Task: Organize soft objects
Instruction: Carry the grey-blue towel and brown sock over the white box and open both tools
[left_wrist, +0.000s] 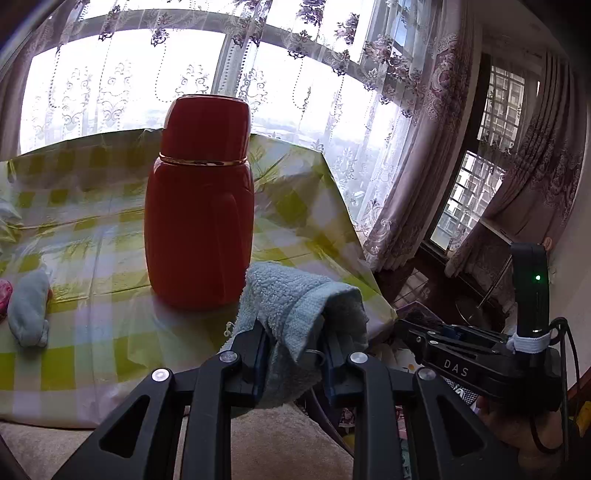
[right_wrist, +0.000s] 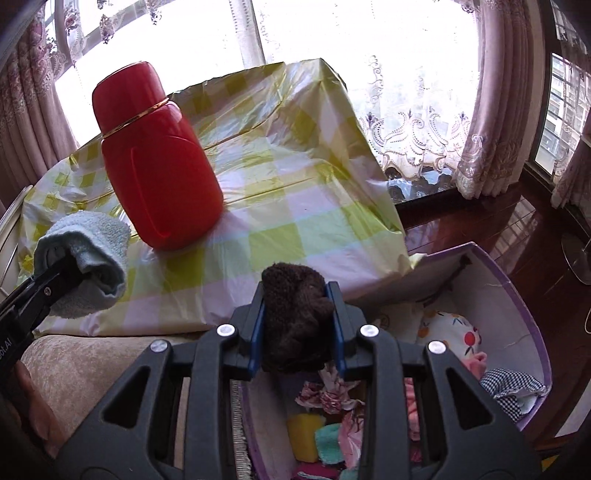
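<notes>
Your left gripper (left_wrist: 295, 343) has its 2 fingers closed most of the way on a light blue towel (left_wrist: 295, 302), which drapes over both fingertips and hangs down between them, just in front of the red flask (left_wrist: 199, 206). The flask stands upright on the table (left_wrist: 110, 229), which is covered by a yellow and white checked cloth. Further left on that cloth lies a pale blue sock (left_wrist: 27, 308), with a pink item (left_wrist: 3, 299) touching it at the frame edge; too little of that item shows to say what it is. Your right gripper (right_wrist: 299, 317) is clamped on a dark brown knitted piece (right_wrist: 295, 310), bunched between the blue-lined fingers, and it hangs over the near edge of the table and the rim of a purple box (right_wrist: 517, 295). The box sits beside and below the table and holds a jumble of fabrics: a floral white cloth (right_wrist: 454, 332), a navy checked cloth (right_wrist: 513, 387), a yellow sponge (right_wrist: 304, 435) and a mint cloth (right_wrist: 328, 439). From the right camera, the towel in your left gripper shows beside the flask.
</notes>
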